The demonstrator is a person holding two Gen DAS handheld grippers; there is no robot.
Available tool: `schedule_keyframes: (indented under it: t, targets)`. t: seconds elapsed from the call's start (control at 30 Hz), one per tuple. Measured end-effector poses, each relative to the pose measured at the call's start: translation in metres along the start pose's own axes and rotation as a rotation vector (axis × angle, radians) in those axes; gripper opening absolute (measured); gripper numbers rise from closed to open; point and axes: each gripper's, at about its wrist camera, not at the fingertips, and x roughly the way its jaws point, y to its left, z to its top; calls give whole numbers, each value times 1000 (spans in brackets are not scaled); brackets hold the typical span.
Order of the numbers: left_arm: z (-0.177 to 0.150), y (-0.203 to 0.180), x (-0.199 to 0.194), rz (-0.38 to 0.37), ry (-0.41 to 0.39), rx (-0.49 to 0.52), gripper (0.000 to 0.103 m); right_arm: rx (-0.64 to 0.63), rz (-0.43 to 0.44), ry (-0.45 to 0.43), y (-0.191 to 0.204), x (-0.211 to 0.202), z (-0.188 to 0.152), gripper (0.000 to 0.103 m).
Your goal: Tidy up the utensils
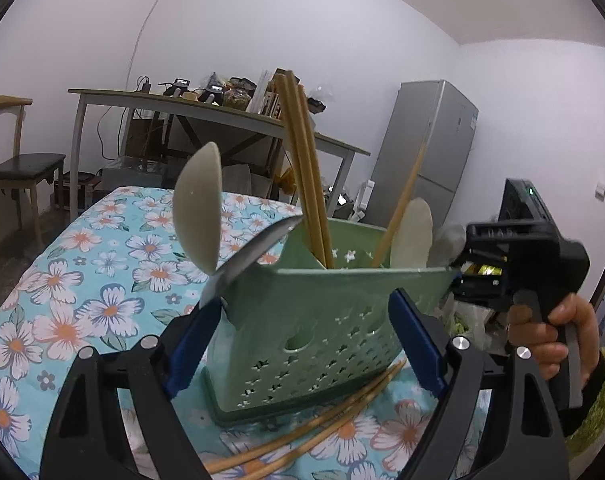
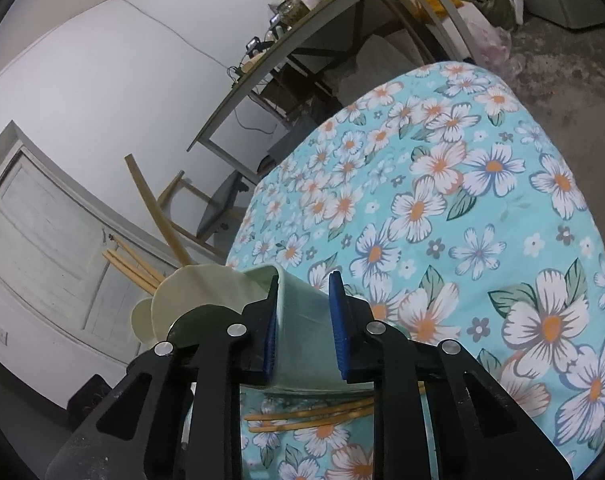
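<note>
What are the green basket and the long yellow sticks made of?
The green utensil basket looks like matte plastic: thin moulded walls with punched star-shaped holes. The chopsticks look like bamboo or pale wood: tan, dull, unpainted; which one, I can't tell.

White walls enclose a cluttered grey table, a wooden chair, a silver fridge, a white panelled door and a rough grey floor.
</note>
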Motion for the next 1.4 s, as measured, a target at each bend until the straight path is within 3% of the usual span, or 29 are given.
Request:
schedule_keyframes:
  t: [0.43, 0.77, 1.1, 1.27, 1.4]
  targets:
    - [21, 21, 1, 41, -59, 33, 83, -19, 9, -21, 19, 19, 7, 14]
    - [14, 45, 2, 47, -11, 6, 83, -100, -26, -20, 42, 31, 5, 13]
    - [9, 43, -10, 49, 16, 8, 84, -41, -5, -16, 35, 22, 5, 24]
    - [5, 42, -26, 57, 20, 5, 84, 0, -5, -70, 25, -6, -2, 34]
    - [-8, 39, -43, 56, 47, 26, 84, 83, -5, -100, 0, -32, -20, 35]
